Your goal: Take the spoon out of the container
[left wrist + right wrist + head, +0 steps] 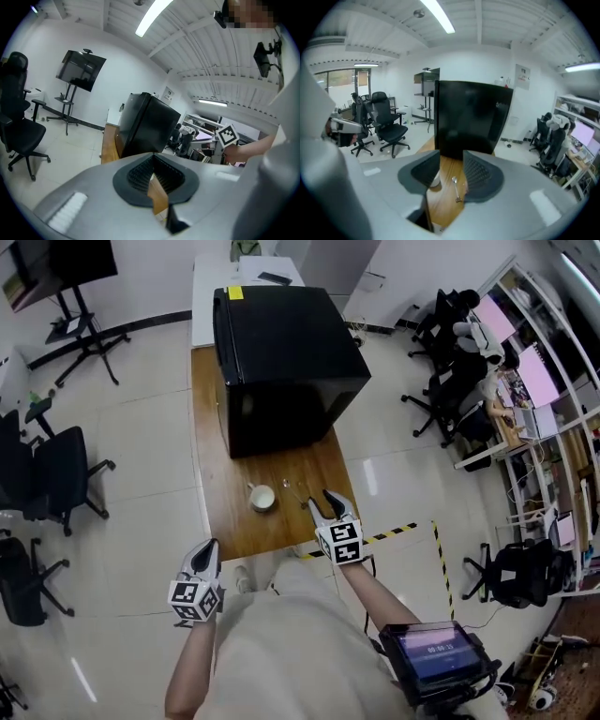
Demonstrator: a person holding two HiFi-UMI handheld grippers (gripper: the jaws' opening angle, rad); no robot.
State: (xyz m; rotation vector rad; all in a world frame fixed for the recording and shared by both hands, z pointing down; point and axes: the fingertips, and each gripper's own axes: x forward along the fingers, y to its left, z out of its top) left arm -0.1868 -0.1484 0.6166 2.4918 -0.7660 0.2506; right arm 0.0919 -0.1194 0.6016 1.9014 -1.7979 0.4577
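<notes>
Lying beyond the right gripper (321, 500), jaws spread and empty, the spoon (455, 187) is outside the cup (262, 497) — seemingly done (left gripper (208, 551) jaws pressed together).

White cup (262, 497), silvery spoon (456, 189), brown wood-grain table (225, 474), black cabinet (286, 362), yellow-black striped floor tape (398, 532).

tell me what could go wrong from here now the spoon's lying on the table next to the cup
1. The spoon lies loose on the table, just ahead of the open, empty right tongs. A low sweep there could knock it off the table.
2. The cup stands close beside the spoon, so a careless sideways move of the tongs might bump or tip it.
</notes>
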